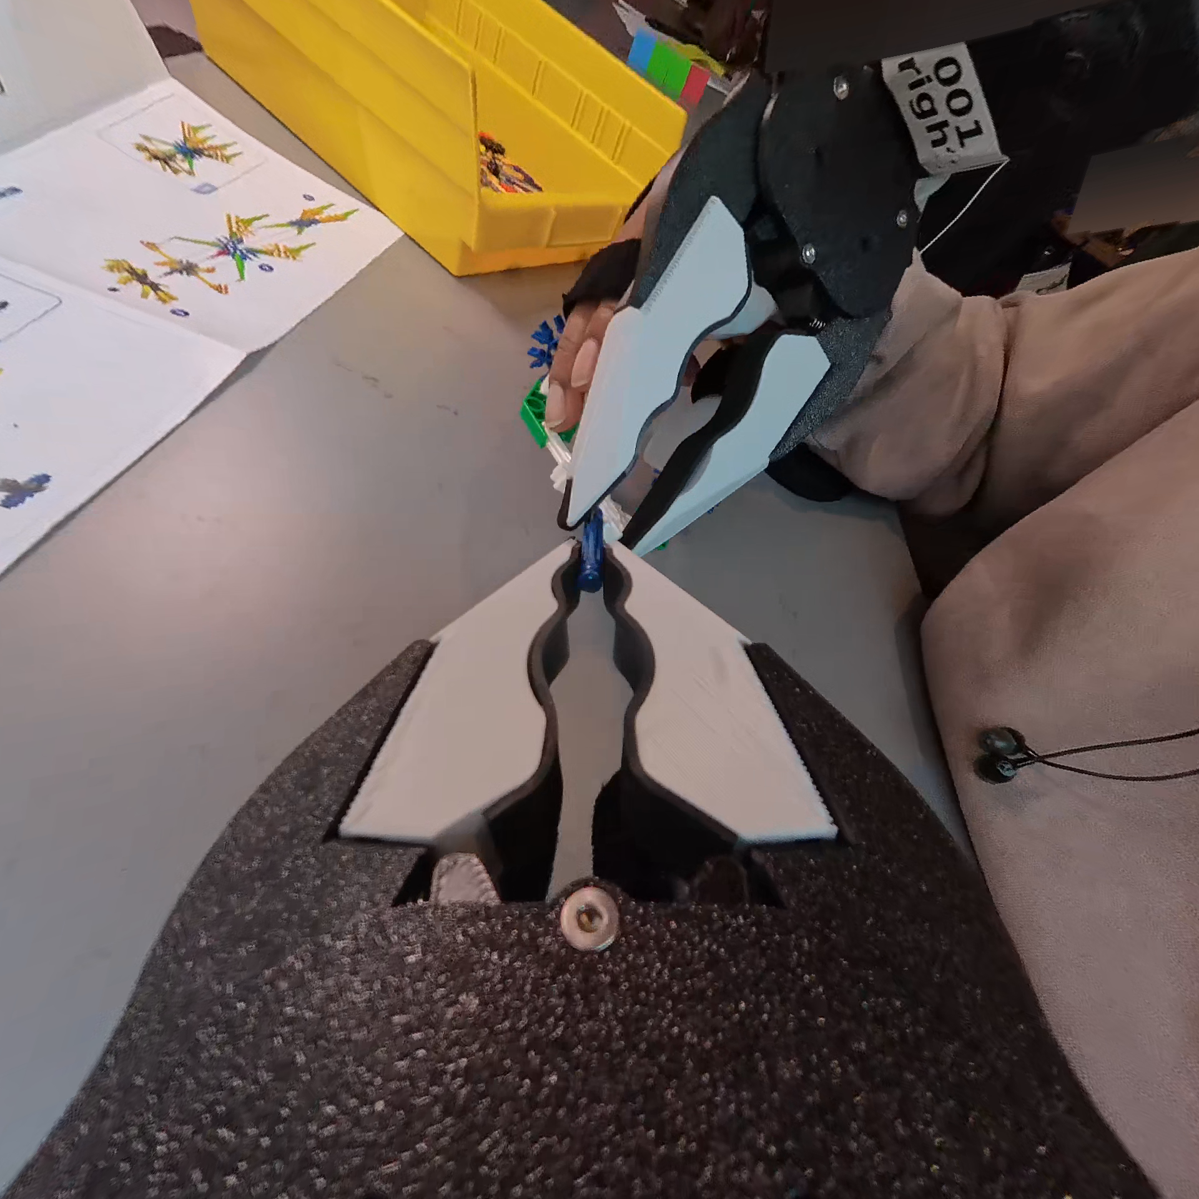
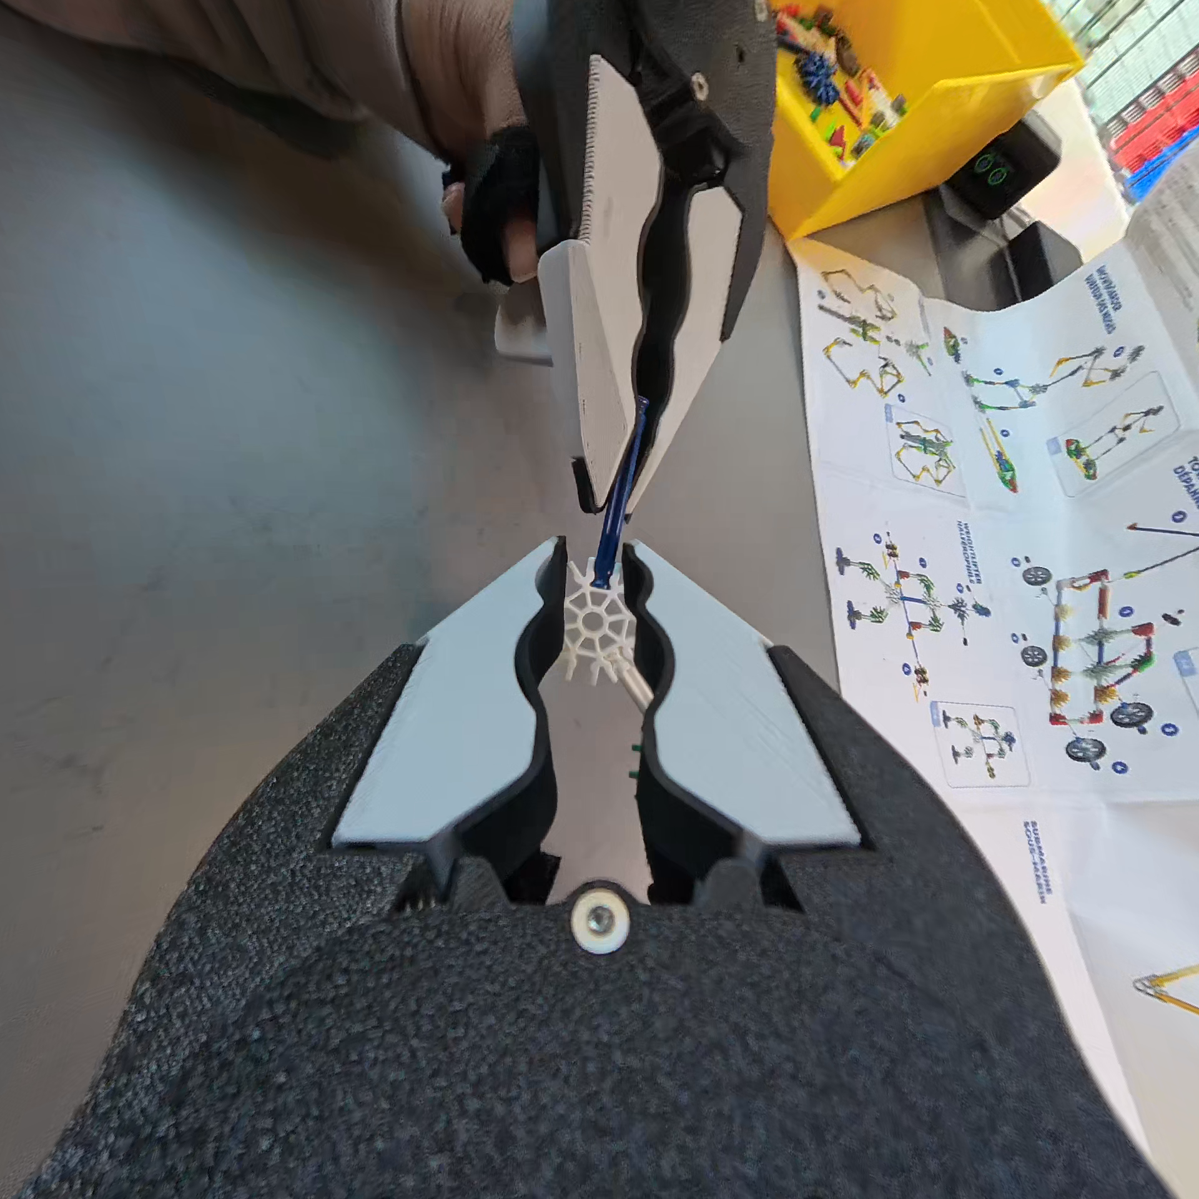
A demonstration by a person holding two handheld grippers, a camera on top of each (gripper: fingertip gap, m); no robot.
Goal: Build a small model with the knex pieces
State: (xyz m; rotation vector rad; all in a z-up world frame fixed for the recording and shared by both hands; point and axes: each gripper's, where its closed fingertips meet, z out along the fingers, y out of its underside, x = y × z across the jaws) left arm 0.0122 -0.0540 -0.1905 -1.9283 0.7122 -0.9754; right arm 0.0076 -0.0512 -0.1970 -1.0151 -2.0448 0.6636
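My left claw [image 1: 589,563] is pinched on a thin blue rod [image 2: 621,493], which sits clamped between its fingertips and sticks out past them toward the other claw. My right claw [image 2: 593,571] is pressed in on a white snowflake-shaped connector [image 2: 592,626], gripping it from both sides between the dark inner pads. The rod's far end meets one of the slots on the connector's rim; from the right wrist view the two are touching there, though I cannot tell how deeply the rod is seated. The two claws meet nearly tip to tip above the table.

Going down in size from there: the grey table [image 1: 292,519] fills most of both views. A yellow plastic bin [image 1: 415,104] stands at its far side, with a heap of small coloured building pieces [image 2: 837,84] in one compartment. Near the bin lies a white folded instruction sheet [image 2: 1012,551] printed with pictures of models, spread flat on the table. A black device with green lights [image 2: 996,170] sits just beside the bin and the sheet's edge.

Behind the right claw, in the left wrist view, a hand [image 1: 574,363] in a black fingerless glove rests beside a green piece [image 1: 538,415] and a blue snowflake connector [image 1: 546,340], part of the small assembly hanging off the white connector. A white rod [image 2: 639,691] leads from that connector back between my right fingers.
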